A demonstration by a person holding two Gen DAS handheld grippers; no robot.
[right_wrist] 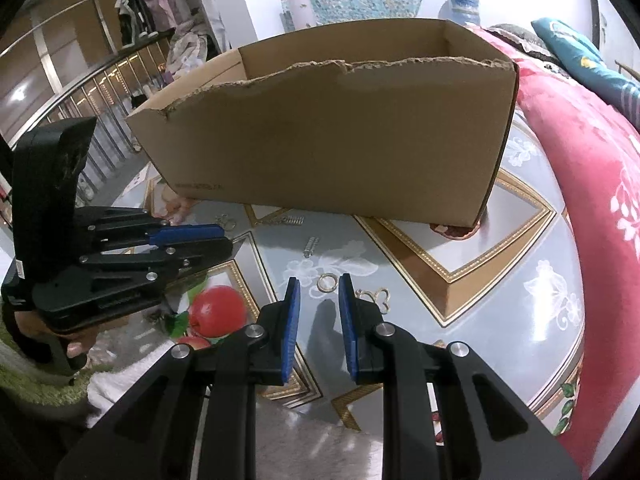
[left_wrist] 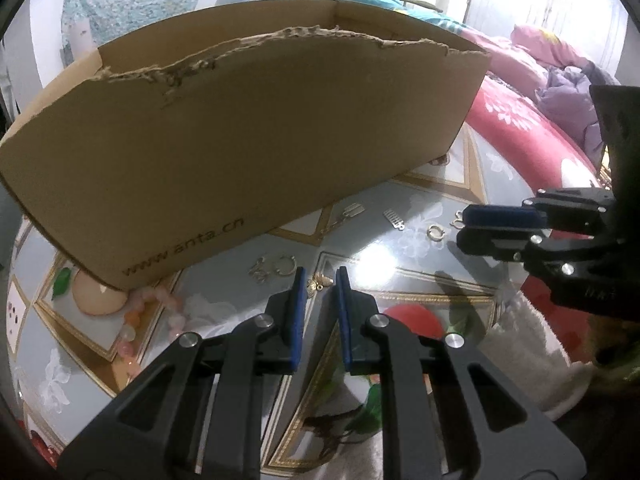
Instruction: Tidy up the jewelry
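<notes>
- Glossy patterned counter [right_wrist: 460, 248] in a bedroom, printed with gold frames, white flowers and red fruit; red floral bedding [right_wrist: 592, 184] along its far side.
- Torn-edged cardboard box [left_wrist: 240, 152] standing open-topped on the counter, "www.anta.cn" printed low on its near wall.
- Small metal jewelry scattered on the counter in front of the box, none of it inside as far as can be seen.
- Left gripper [left_wrist: 320, 276] low over the counter, jaws released with a narrow gap, a gold leaf-shaped charm [left_wrist: 318, 282] lying just past the tips.
- Hoop earring [left_wrist: 285, 266] and a tangled silver piece [left_wrist: 258, 272] just left of that charm, near the box's base.
- Comb-like silver piece [left_wrist: 394, 219] and small ring [right_wrist: 327, 282] further right.
- Right gripper [right_wrist: 319, 284] also near the counter, jaws parted and holding nothing, the ring between the tips but beyond them.
- Gold heart-wire piece [right_wrist: 376, 296] touching-close beside the right-hand finger.
- Pink bead bracelet [left_wrist: 160, 300] at the box's left corner.
</notes>
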